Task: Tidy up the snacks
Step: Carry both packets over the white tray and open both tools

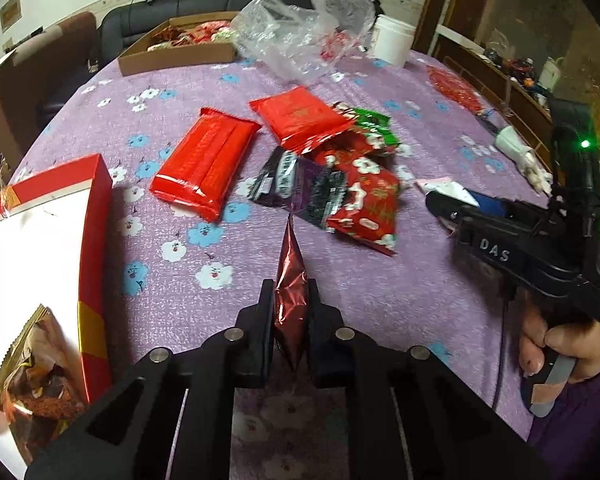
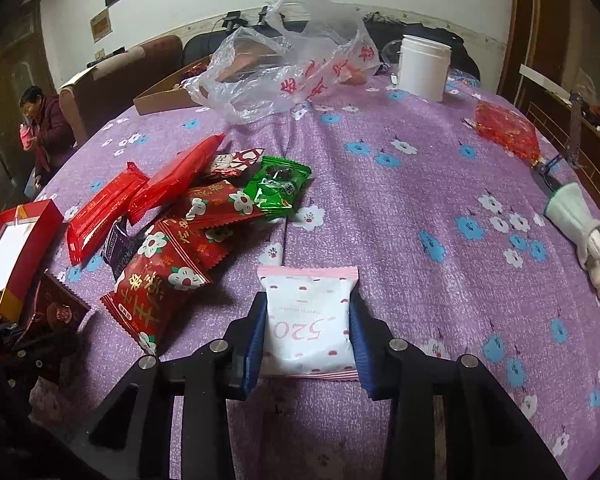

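We are early on: our left gripper pinches a dark red packet beside the red box, our right gripper brackets the white packet, grip unclear, while the snack pile waits on the table.

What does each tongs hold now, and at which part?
The left tongs pinch a dark red foil packet edge-on across its flat faces. The right tongs grip the white and pink packet by its two side edges.
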`<state>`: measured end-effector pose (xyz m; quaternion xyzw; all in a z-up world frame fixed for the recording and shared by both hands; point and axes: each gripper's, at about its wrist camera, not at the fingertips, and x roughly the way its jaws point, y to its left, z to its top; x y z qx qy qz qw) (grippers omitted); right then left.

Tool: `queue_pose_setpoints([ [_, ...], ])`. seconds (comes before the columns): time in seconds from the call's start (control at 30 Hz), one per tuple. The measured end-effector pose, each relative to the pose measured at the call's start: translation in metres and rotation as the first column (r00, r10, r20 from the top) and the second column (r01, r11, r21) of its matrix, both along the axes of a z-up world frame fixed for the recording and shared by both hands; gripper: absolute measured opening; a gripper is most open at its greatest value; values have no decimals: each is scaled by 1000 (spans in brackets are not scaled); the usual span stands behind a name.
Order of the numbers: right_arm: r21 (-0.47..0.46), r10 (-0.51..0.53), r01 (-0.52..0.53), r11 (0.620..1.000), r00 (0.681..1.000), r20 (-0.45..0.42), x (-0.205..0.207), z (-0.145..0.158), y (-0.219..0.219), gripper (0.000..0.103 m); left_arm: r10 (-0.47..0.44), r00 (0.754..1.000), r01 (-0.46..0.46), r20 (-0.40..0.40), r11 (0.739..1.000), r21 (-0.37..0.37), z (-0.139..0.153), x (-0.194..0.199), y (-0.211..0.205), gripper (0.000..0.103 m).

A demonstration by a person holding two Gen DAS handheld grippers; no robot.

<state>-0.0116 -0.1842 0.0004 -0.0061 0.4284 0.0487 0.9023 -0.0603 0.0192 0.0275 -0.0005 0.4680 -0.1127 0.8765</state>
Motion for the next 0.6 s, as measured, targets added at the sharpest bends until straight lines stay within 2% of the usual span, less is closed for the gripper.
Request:
queue_pose_setpoints([
  [0.17,48,-12,11,999,1000,22,-23,6,-7,39,-28,998,28,62,1000,6,18,-13,-4,10],
  [0.3,136,14,-23,990,997,70,-45,23,-13,39,-23,994,25,110,1000,-14,36,-29,5,10],
  [0.6,162,86,-101,982,992,98,-77,36,17,39,53,985,-47,166,998,-38,58,-77,53,10],
])
